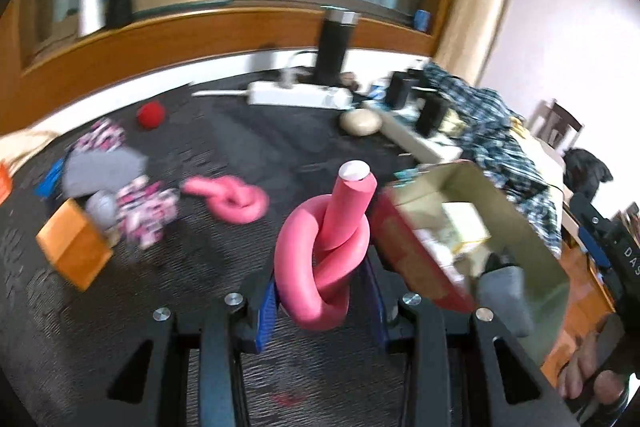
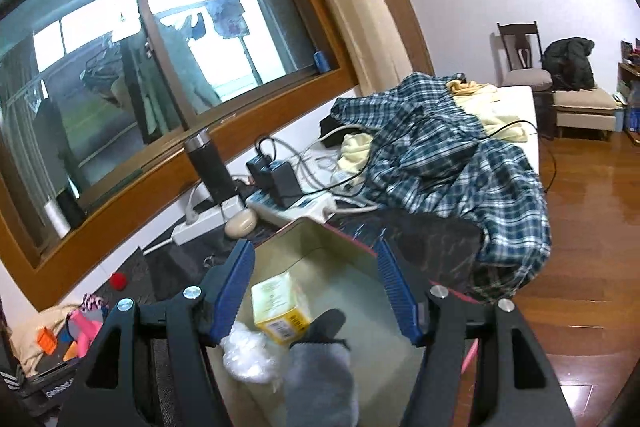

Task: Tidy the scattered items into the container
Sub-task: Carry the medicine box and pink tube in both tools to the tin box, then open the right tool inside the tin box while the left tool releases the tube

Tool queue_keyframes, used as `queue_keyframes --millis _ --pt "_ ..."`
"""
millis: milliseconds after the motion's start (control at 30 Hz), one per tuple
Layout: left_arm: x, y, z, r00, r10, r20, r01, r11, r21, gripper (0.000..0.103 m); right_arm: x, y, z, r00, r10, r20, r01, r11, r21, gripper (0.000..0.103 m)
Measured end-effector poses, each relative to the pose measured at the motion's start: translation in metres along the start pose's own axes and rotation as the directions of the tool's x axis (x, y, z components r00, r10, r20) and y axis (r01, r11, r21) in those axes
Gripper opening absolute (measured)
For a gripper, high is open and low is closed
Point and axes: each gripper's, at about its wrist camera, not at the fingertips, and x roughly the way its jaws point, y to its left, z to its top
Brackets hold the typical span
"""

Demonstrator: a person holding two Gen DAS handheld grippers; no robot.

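My left gripper (image 1: 322,301) is shut on a knotted pink foam tube (image 1: 322,247) and holds it above the dark mat, just left of the open cardboard box (image 1: 528,247). A second pink knot (image 1: 236,197), patterned socks (image 1: 146,207), a grey cloth (image 1: 100,167), an orange block (image 1: 74,247) and a red ball (image 1: 151,115) lie on the mat. My right gripper (image 2: 316,291) is open above the box (image 2: 320,251). Inside lie a yellow carton (image 2: 280,303), a grey sock (image 2: 320,375) and a clear plastic wad (image 2: 248,351).
A black flask (image 2: 212,163), power strips (image 2: 208,223) with chargers and a beige pebble-shaped case (image 2: 240,223) stand by the window wall. A plaid shirt (image 2: 448,155) drapes over bedding right of the box. Wooden floor (image 2: 580,227) lies to the right.
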Motion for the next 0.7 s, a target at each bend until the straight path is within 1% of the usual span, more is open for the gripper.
queue_keyframes --millis 133,267,333,367,400,433,467,500,533,600,700 --pt "0.010 -0.040 0.004 0.998 -0.057 -0.010 0.058 0.996 0.061 0.039 -0.005 -0.013 0.009 1.000 -0.017 0.020 0.016 0.999 0.033 0.068" --pt "0.020 -0.073 0.006 0.995 -0.096 -0.030 0.099 0.988 0.116 0.039 -0.010 -0.024 0.016 0.998 -0.037 0.043 0.034 0.997 0.067 0.068" --pt "0.024 -0.090 0.007 0.990 -0.134 -0.037 0.138 0.979 0.150 0.039 -0.012 -0.027 0.018 0.998 -0.047 0.051 0.043 0.996 0.076 0.068" --pt "0.027 -0.098 0.007 0.985 -0.168 -0.044 0.173 0.971 0.165 0.039 -0.012 -0.027 0.019 0.997 -0.051 0.053 0.047 0.996 0.078 0.068" --pt "0.030 -0.106 0.007 0.975 -0.215 -0.057 0.222 0.959 0.178 0.042 -0.013 -0.027 0.019 0.997 -0.054 0.054 0.050 0.996 0.080 0.068" --pt "0.034 -0.114 0.006 0.957 -0.278 -0.083 0.288 0.939 0.188 0.049 -0.013 -0.027 0.019 0.997 -0.056 0.055 0.052 0.996 0.079 0.068" --pt "0.037 -0.119 0.004 0.948 -0.301 -0.099 0.315 0.931 0.186 0.056 -0.012 -0.027 0.018 0.997 -0.056 0.054 0.052 0.996 0.077 0.068" --pt "0.037 -0.121 0.003 0.945 -0.310 -0.105 0.324 0.928 0.183 0.069 -0.012 -0.026 0.018 0.997 -0.056 0.053 0.052 0.996 0.074 0.068" --pt "0.038 -0.121 0.002 0.944 -0.312 -0.106 0.327 0.927 0.183 0.073 -0.012 -0.026 0.017 0.997 -0.056 0.051 0.052 0.996 0.073 0.068" --pt "0.039 -0.122 0.000 0.942 -0.317 -0.105 0.332 0.925 0.185 0.073 -0.011 -0.025 0.016 0.997 -0.055 0.050 0.051 0.996 0.072 0.068" --pt "0.037 -0.113 0.002 0.951 -0.296 -0.089 0.307 0.936 0.170 0.073 -0.011 -0.024 0.015 0.997 -0.054 0.049 0.051 0.996 0.070 0.068"
